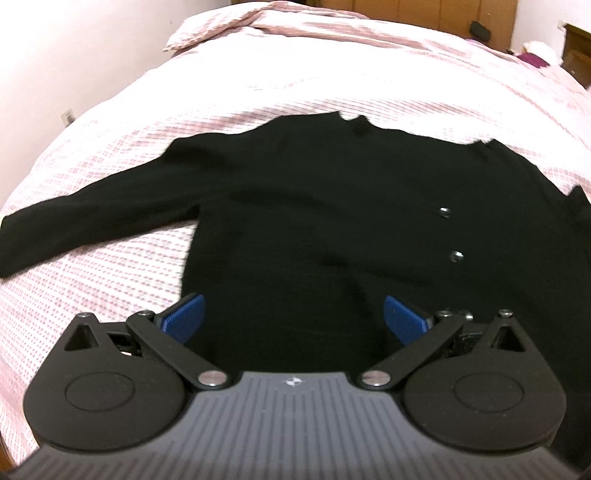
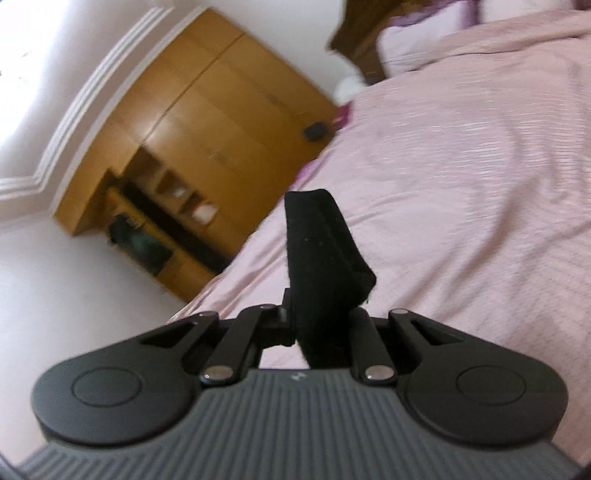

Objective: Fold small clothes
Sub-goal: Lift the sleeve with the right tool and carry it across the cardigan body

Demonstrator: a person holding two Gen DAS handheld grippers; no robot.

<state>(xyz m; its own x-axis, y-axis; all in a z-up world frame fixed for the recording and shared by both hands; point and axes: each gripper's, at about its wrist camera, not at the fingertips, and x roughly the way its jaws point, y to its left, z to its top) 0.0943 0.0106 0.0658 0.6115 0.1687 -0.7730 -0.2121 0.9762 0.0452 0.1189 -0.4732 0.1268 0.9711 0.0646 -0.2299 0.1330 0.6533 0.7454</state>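
Note:
A small black cardigan (image 1: 314, 206) with shiny buttons lies spread flat on the pink dotted bed cover (image 1: 110, 273). Its left sleeve (image 1: 74, 229) stretches out to the left. My left gripper (image 1: 293, 314) is open, its blue pads (image 1: 184, 312) wide apart just above the cardigan's lower hem, holding nothing. My right gripper (image 2: 317, 317) is shut on a black sleeve end (image 2: 321, 243) of the cardigan, which sticks up between its fingers, lifted above the bed cover (image 2: 461, 184). The right pads are hidden by the cloth.
Pillows (image 1: 266, 22) lie at the head of the bed. A wooden wardrobe with open shelves (image 2: 192, 140) stands beside the bed. A dark wooden bedside piece (image 1: 578, 51) is at the far right.

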